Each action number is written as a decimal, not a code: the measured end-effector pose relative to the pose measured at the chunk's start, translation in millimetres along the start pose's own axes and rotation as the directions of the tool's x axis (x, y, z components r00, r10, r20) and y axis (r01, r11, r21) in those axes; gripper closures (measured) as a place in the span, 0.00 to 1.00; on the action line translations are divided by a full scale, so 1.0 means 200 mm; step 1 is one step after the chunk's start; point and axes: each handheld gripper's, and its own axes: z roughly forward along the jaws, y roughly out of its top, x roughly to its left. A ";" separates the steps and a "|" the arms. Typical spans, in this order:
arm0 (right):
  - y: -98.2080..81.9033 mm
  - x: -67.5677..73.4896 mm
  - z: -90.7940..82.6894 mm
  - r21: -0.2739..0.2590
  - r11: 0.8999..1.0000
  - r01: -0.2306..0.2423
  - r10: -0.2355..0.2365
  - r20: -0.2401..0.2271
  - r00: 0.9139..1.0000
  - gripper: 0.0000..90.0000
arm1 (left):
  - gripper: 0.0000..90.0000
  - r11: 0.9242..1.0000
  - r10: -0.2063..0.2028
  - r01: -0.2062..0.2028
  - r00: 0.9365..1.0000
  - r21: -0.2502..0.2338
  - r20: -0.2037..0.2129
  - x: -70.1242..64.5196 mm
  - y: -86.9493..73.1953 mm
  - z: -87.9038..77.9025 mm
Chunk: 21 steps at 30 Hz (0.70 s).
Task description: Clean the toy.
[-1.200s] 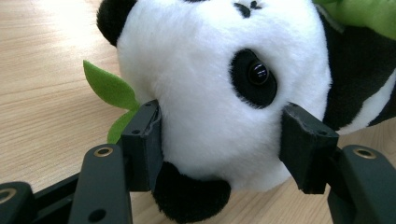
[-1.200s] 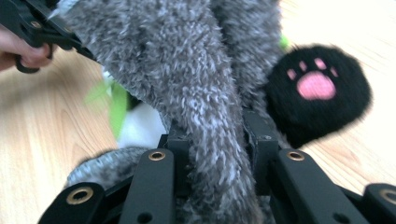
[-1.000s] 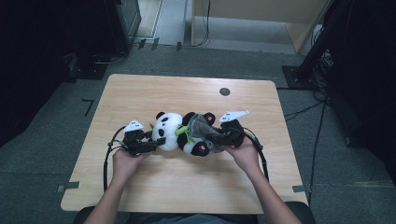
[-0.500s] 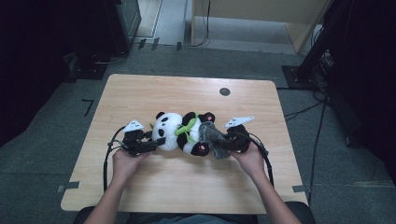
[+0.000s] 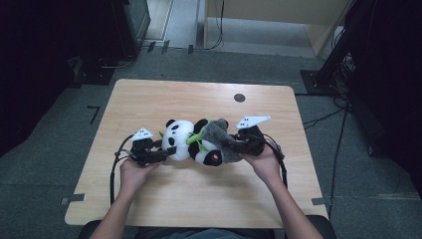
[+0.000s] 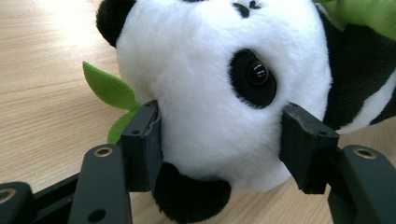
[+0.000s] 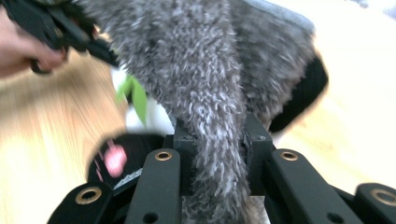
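left gripper view: left gripper (image 6: 219, 140), jaws apart at about a head's width and clamped on the panda's head (image 6: 219, 93), one black pad pressed into the white fur on each side, below the ear and beside the glossy eye. a black ear of the toy sits low between the jaws. green felt leaf (image 6: 109, 91) pokes out behind the left-hand pad, over the wooden table (image 6: 42, 70).

right gripper view: right gripper (image 7: 217, 144), jaws drawn close together and pinching a fold of grey fuzzy cloth (image 7: 210, 84); they have just been closing, with the cloth between them. the cloth rises from the pads and spreads wide above them. beside it, blurred: a black paw with a pink pad (image 7: 114, 158), a green leaf, and farther off a hand with the other gripper.

high view: panda plush (image 5: 191, 142) lies on its side near the middle of the table (image 5: 199, 199), head toward the person's left. left gripper (image 5: 166, 152) at the head end, right gripper (image 5: 234, 145) at the body end, where the grey cloth (image 5: 216, 134) drapes over the toy's body. both forearms enter from the near edge. small dark round mark (image 5: 239, 97) on the tabletop farther back, well apart from the toy.
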 end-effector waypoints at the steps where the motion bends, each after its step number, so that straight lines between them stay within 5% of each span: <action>1: 0.03 0.01 0.00 -0.010 1.000 0.007 -0.007 -0.003 1.000 0.82 | 0.41 1.000 -0.001 0.001 1.000 0.000 0.001 0.00 0.00 0.00; 10: 0.20 0.07 0.11 -0.032 0.999 0.034 -0.035 -0.018 0.999 0.82 | 0.41 1.000 0.011 -0.011 1.000 0.000 -0.006 -0.01 0.00 0.00; 16: 0.18 0.06 0.20 0.020 1.000 0.018 -0.018 -0.029 0.999 0.80 | 0.41 1.000 0.011 -0.011 1.000 -0.001 -0.005 -0.01 0.00 0.00; 21: 0.15 0.04 0.22 0.000 1.000 0.001 -0.001 -0.037 0.999 0.75 | 0.40 1.000 0.014 -0.014 1.000 0.000 -0.007 -0.01 0.00 0.00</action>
